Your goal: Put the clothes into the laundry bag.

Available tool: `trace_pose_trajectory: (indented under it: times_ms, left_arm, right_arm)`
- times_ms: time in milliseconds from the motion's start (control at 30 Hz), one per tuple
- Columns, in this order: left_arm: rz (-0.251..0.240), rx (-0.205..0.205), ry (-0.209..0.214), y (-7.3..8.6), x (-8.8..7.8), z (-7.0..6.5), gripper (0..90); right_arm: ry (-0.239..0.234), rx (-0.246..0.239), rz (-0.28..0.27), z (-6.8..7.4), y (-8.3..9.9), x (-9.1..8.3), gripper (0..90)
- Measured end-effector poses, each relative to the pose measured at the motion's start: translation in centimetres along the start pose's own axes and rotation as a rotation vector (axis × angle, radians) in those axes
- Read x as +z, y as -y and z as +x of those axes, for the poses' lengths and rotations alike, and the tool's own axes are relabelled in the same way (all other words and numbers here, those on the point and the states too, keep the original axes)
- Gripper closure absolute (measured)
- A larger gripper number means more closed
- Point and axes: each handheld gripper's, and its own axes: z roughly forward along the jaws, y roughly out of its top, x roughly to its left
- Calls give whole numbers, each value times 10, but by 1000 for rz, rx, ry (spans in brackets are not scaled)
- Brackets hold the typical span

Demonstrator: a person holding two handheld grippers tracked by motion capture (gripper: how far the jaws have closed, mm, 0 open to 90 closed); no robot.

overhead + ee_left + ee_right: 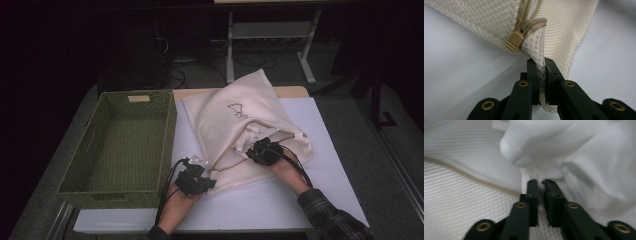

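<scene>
high view: mesh laundry bag [235,120] beside basket [125,145], unzipped | left gripper [196,176] fingers clamp bag corner | right gripper [263,150] fingers closed on white cloth [564,147] at bag mouth | emptying barely begun

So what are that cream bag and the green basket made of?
The cream bag looks like a soft synthetic mesh fabric, matte: the left gripper view shows a fine honeycomb of small holes, with a tan, probably plastic, zipper pull. The green basket seems woven from cord or rush, judging by its regular plaited texture, with a dull finish.
</scene>
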Motion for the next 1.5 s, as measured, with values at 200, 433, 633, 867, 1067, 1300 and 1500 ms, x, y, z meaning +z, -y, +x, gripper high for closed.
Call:
trace_pose_trajectory:
  times_ms: [200,433,633,867,1067,1300,1500]
  left_arm:
    - [-2,-12,8,0,0,1,841]
    - [1,-5,6,0,1,1,840]
    - [-4,-9,3,1,1,1,840]
    - [-2,-12,5,0,1,2,839]
    - [-4,-19,17,1,2,3,840]
    - [-3,-22,16,1,1,3,840]
    - [-5,-22,18,1,1,4,840]
  right_arm:
    - [75,24,-49,-4,-13,22,878]
    - [23,39,-46,-4,-14,12,651]
    - [-85,19,-87,1,-8,-36,500]
    - [-84,0,-153,-20,2,-81,541]
    - [-42,13,-205,-51,-2,-102,548]
    - [-37,-28,-196,-72,-21,-100,549]
    - [-42,-48,-173,-80,-29,-76,642]
